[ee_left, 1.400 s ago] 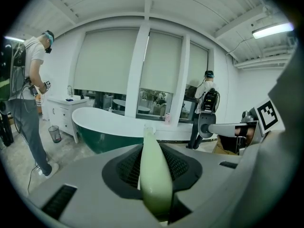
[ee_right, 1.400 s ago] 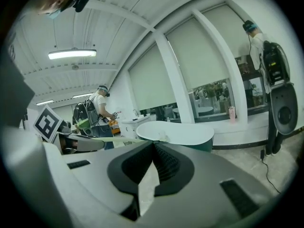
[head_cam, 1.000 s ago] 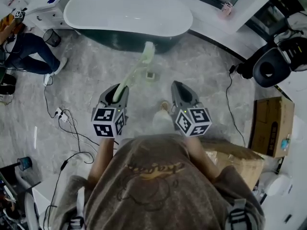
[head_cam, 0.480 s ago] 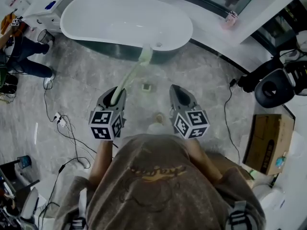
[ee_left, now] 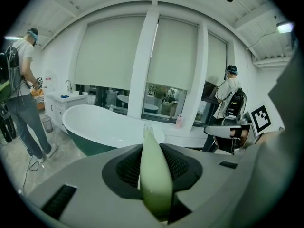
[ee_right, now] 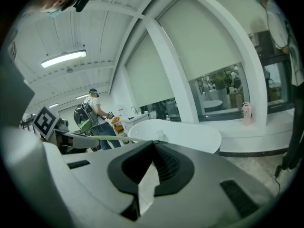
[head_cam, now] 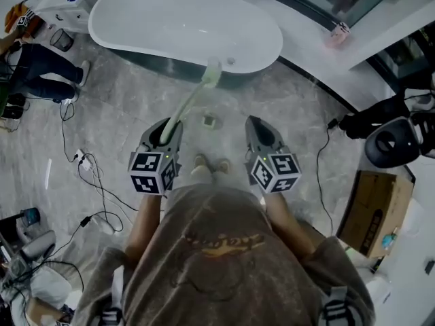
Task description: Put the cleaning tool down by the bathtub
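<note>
The cleaning tool is a pale green long-handled brush (head_cam: 190, 104). My left gripper (head_cam: 166, 131) is shut on its handle, and the brush head points at the near side of the bathtub (head_cam: 183, 26). In the left gripper view the green handle (ee_left: 154, 175) runs out between the jaws of the left gripper (ee_left: 152, 148) toward the white tub with its dark green outside (ee_left: 99, 125). My right gripper (head_cam: 256, 126) is level with the left, to its right, shut and empty. In the right gripper view the right gripper (ee_right: 153, 144) has its jaws together, with the bathtub (ee_right: 180, 132) ahead.
A floor drain (head_cam: 209, 121) lies between the grippers and the tub. Cables (head_cam: 81, 161) trail over the marble floor at left, where a person (head_cam: 34, 66) stands by a small bin (head_cam: 61, 39). A cardboard box (head_cam: 377, 212) and black equipment (head_cam: 394, 141) are at right.
Both grippers and the brush have moved forward toward the bathtub. The tub now lies closer and the brush head reaches its near side. Neither grip has changed.
</note>
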Motion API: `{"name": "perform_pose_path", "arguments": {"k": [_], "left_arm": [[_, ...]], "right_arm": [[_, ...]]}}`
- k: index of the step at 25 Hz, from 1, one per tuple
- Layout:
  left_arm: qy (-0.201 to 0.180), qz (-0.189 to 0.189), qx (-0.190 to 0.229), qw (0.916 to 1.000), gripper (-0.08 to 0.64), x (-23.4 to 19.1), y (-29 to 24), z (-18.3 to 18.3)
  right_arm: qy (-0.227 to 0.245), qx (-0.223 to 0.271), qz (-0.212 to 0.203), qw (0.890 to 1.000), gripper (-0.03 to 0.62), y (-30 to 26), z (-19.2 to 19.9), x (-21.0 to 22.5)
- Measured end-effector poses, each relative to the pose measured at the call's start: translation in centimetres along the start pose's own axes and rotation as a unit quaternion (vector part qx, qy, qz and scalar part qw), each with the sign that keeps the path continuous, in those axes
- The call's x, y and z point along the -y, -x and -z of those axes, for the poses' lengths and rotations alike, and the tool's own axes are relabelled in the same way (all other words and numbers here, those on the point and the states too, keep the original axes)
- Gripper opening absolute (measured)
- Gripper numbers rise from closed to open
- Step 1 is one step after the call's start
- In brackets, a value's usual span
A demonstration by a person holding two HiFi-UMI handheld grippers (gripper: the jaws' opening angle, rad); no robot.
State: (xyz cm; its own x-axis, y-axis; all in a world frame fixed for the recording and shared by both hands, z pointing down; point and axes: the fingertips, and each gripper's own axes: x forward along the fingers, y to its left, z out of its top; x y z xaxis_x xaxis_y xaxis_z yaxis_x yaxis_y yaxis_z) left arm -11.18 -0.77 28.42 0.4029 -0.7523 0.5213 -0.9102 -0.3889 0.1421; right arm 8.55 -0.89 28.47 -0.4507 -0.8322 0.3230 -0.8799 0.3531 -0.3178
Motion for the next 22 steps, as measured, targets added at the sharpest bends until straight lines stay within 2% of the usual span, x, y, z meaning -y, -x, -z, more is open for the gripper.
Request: {"name": "perform_pose_path", "arguments": {"k": [11, 22], "left_arm": [[-0.014, 0.013, -0.01, 0.9998, 0.117, -1.3, -3.8, -0.6], [-0.013, 0.03, -0.039, 0.9987, 0.117, -2.1, -8.8, 3.3]], "right_arm": [[-0.012, 0.009, 0.014, 1.0, 0.0, -2.5, -0.3, 1.9], [-0.025, -0.011, 0.021, 0.999, 0.0, -5.9, 3.5, 4.0]]}}
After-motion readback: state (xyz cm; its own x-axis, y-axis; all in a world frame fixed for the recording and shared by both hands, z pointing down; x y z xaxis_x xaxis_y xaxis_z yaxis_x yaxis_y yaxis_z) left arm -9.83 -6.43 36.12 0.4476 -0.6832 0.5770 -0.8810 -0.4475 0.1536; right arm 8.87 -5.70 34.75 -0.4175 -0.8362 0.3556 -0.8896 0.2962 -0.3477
